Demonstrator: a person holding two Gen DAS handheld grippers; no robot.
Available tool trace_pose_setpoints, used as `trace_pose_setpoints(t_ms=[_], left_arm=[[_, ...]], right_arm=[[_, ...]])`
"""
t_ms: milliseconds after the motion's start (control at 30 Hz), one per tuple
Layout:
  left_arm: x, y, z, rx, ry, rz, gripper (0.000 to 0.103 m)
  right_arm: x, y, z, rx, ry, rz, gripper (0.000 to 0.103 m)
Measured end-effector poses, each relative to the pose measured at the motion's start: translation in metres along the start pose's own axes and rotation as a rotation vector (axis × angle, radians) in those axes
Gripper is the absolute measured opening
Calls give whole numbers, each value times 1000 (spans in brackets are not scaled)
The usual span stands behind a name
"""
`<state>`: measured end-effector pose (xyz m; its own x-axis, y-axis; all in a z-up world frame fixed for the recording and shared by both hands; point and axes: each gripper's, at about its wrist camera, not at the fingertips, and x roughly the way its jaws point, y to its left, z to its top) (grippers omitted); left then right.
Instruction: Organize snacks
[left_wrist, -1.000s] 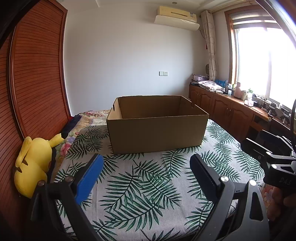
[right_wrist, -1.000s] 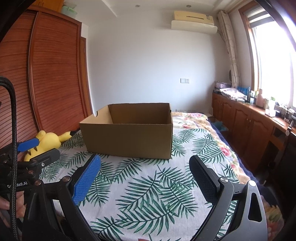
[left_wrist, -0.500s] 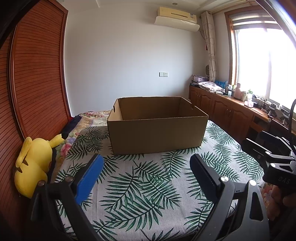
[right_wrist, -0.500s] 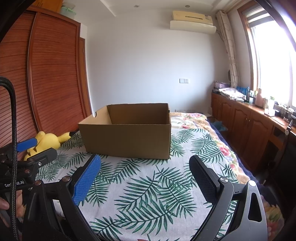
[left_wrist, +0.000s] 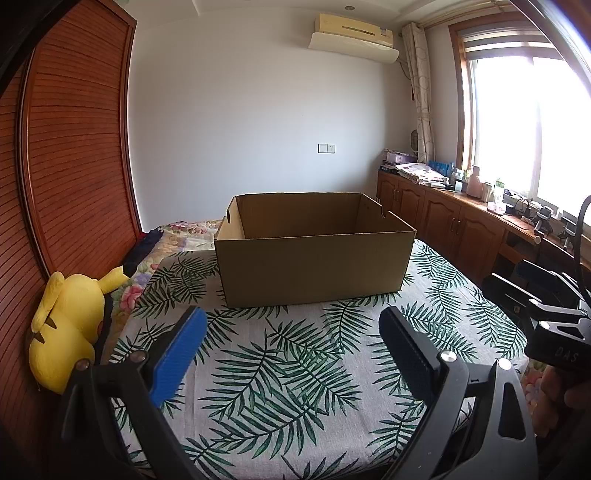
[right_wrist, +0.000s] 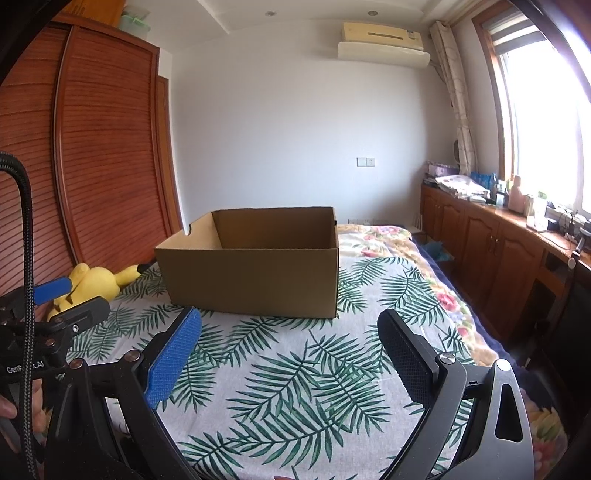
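An open brown cardboard box (left_wrist: 314, 266) stands on a palm-leaf cloth (left_wrist: 280, 376) over the bed; it also shows in the right wrist view (right_wrist: 255, 273). Its inside looks empty as far as I can see. No snacks are in view. My left gripper (left_wrist: 291, 332) is open and empty, held above the cloth in front of the box. My right gripper (right_wrist: 290, 332) is open and empty, in front of the box and to its right. Each gripper appears at the edge of the other's view.
A yellow plush toy (left_wrist: 66, 328) lies at the bed's left edge against a wooden wardrobe (left_wrist: 66, 166). Wooden cabinets (right_wrist: 491, 247) with clutter run along the right wall under a window. A floral bedsheet (right_wrist: 384, 240) shows beyond the cloth.
Both views have drifted very slightly; the box sits a touch lower and more to the left in the right wrist view. Both grippers stay open.
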<state>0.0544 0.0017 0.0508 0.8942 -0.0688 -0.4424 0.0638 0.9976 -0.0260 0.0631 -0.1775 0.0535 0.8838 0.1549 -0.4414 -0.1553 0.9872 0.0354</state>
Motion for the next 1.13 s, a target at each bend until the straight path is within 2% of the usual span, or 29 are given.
trace_pose_setpoints(t_ms=[1133], left_arm=[[-7,2,4,-3,-8,10,96]], right_arm=[[-1,1,0,0,2,-1,98]])
